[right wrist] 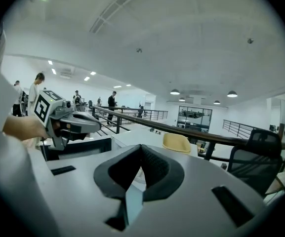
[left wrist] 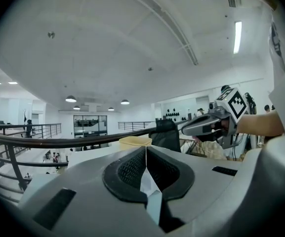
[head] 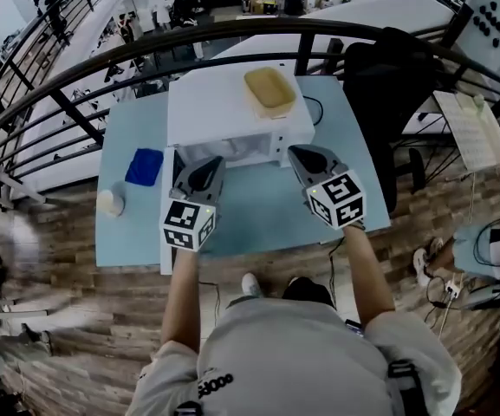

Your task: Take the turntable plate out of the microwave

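Observation:
A white microwave [head: 232, 115] stands at the back of a light blue table [head: 258, 215]. Its door [head: 166, 215] swings out toward me on the left, and the cavity front [head: 232, 152] faces me. I cannot make out the turntable plate inside. My left gripper [head: 210, 165] hovers just before the opening at its left, jaws shut with nothing between them. My right gripper [head: 296, 152] is at the opening's right side, also shut and empty. In the left gripper view the closed pads [left wrist: 132, 169] fill the foreground; the right gripper view shows the same [right wrist: 154, 169].
A yellow tray [head: 269, 89] lies on top of the microwave. A blue cloth [head: 145, 166] and a pale cup [head: 110, 201] sit on the table's left part. A dark railing [head: 232, 31] runs behind the table, and a black chair [head: 388, 68] stands at the right.

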